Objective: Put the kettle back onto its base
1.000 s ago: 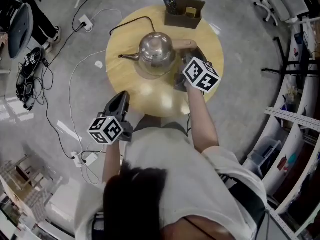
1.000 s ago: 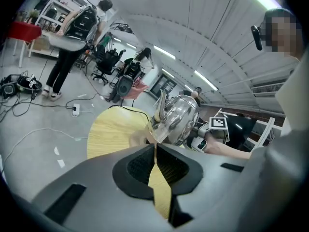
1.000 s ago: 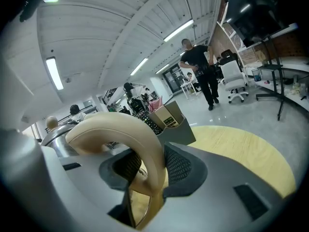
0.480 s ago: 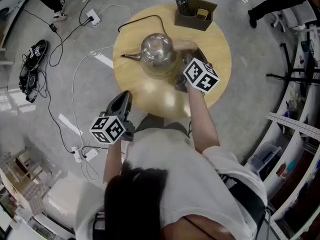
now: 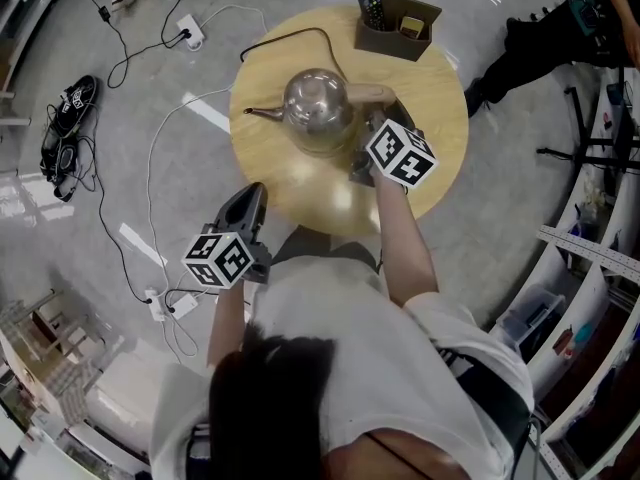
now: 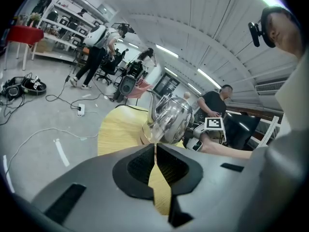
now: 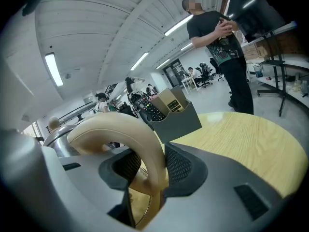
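A shiny steel kettle (image 5: 318, 103) with a thin spout and a beige handle (image 5: 365, 93) stands over the middle of the round wooden table (image 5: 440, 88). Its low base (image 6: 144, 138) shows as a rim under its bottom edge; I cannot tell whether the kettle rests fully on it. My right gripper (image 5: 368, 120) is shut on the handle (image 7: 120, 134), which arches between the right gripper's (image 7: 147, 166) pads. My left gripper (image 5: 250, 194) hangs at the table's near edge, shut and empty. In the left gripper view the kettle (image 6: 174, 120) stands beyond the left gripper (image 6: 155, 146).
A dark box (image 5: 398, 26) with a remote (image 5: 370, 3) stands at the table's far edge. A black cord (image 5: 290, 36) runs off the table's back left. Cables and a power strip (image 5: 188, 30) lie on the floor. A person (image 5: 540, 38) stands at the far right, by shelving.
The head view has drifted, so the table sits a little further right. The kettle and right gripper keep their place on the table. A person has come into view at the upper right.
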`<state>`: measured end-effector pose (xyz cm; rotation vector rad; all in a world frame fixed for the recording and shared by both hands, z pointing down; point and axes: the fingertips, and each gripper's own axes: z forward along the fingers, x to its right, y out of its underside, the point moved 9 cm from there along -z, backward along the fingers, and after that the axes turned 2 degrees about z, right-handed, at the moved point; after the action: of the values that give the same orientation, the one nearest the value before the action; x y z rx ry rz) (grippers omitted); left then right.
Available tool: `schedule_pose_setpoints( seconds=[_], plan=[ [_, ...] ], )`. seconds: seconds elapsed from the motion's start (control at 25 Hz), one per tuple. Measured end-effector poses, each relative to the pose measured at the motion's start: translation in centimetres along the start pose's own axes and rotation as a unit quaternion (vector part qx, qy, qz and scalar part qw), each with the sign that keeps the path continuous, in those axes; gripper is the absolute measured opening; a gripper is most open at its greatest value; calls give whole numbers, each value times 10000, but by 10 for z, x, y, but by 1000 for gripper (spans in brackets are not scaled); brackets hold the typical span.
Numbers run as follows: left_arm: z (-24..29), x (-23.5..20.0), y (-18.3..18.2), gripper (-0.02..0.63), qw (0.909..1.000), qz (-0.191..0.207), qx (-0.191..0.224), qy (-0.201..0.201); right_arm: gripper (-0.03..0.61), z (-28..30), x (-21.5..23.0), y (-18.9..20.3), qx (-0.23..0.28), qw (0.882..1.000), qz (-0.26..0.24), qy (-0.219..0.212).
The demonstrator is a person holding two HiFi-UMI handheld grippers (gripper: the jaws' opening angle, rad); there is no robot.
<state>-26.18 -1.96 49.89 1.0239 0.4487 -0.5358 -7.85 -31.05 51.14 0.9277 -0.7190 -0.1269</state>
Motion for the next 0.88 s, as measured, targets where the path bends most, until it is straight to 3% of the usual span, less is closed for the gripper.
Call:
schedule_pose_setpoints(
  seconds=[0.88],
  plan=[
    [9,2,6,37,9998,66,-164,90,153,-27,22,17,78,9998,145,-71]
  ],
)
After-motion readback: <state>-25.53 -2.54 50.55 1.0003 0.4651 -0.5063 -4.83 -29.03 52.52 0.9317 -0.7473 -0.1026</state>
